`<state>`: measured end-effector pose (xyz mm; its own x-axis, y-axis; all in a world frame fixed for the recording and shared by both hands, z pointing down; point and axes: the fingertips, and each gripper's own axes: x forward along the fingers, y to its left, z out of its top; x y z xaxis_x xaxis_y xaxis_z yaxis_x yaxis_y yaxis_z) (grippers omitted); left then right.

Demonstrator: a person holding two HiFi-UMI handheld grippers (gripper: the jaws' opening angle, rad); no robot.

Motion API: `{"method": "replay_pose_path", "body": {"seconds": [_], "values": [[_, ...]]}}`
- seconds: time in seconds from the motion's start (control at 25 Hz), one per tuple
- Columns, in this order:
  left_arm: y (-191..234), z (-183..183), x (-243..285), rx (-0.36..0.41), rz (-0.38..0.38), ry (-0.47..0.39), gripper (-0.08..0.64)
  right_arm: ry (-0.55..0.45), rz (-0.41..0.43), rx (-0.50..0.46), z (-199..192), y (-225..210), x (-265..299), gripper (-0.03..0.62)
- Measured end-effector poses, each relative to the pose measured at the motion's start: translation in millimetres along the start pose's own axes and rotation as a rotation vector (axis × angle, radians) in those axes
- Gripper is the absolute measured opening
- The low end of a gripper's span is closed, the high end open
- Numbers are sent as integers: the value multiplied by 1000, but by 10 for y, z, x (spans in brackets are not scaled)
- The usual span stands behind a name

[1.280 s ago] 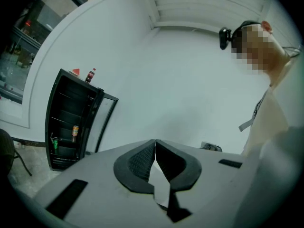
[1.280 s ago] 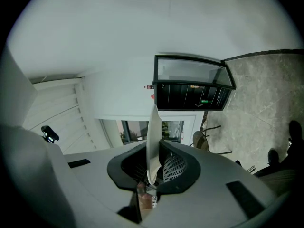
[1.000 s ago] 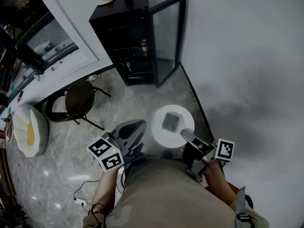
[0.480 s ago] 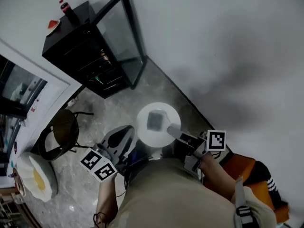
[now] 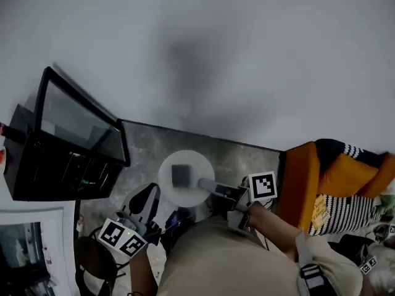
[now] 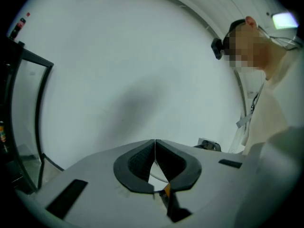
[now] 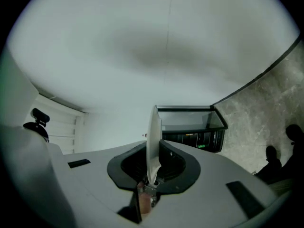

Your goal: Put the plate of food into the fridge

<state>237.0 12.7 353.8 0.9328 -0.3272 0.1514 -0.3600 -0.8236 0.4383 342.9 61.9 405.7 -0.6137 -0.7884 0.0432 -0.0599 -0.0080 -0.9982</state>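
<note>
A round white plate [image 5: 196,166] carrying a grey square piece of food [image 5: 181,175] hangs level over the grey floor in the head view. My right gripper [image 5: 203,183] is shut on the plate's near-right rim; in the right gripper view the plate [image 7: 153,137] shows edge-on between the pads. To the plate's lower left, my left gripper [image 5: 150,191] is shut and holds nothing; its pads meet [image 6: 155,148]. The black fridge [image 5: 52,168] stands at the left with its glass door [image 5: 80,125] swung open. It also shows behind the plate, fridge [image 7: 192,133].
An orange seat with a striped cushion [image 5: 315,184] stands close on the right. A plain white wall [image 5: 234,54] fills the area ahead. A dark chair [image 5: 92,267] sits at the lower left. A person [image 6: 266,80] shows at the right of the left gripper view.
The head view has swung round: the fridge slid from the upper middle to the left edge, and the orange seat came in at the right. Both grippers and the plate shifted left.
</note>
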Motion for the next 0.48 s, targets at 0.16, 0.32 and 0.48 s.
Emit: {"method": "replay_pose_path", "body": {"seconds": [0.16, 0.32, 0.48], "values": [[71, -15, 21, -5, -107, 48, 12, -129, -2, 31, -102, 48, -23, 37], [76, -15, -9, -12, -217, 81, 12, -253, -22, 31, -277, 63, -129, 37], [95, -18, -46, -15, -284, 97, 12, -322, -38, 41, -438, 61, -151, 37]]}}
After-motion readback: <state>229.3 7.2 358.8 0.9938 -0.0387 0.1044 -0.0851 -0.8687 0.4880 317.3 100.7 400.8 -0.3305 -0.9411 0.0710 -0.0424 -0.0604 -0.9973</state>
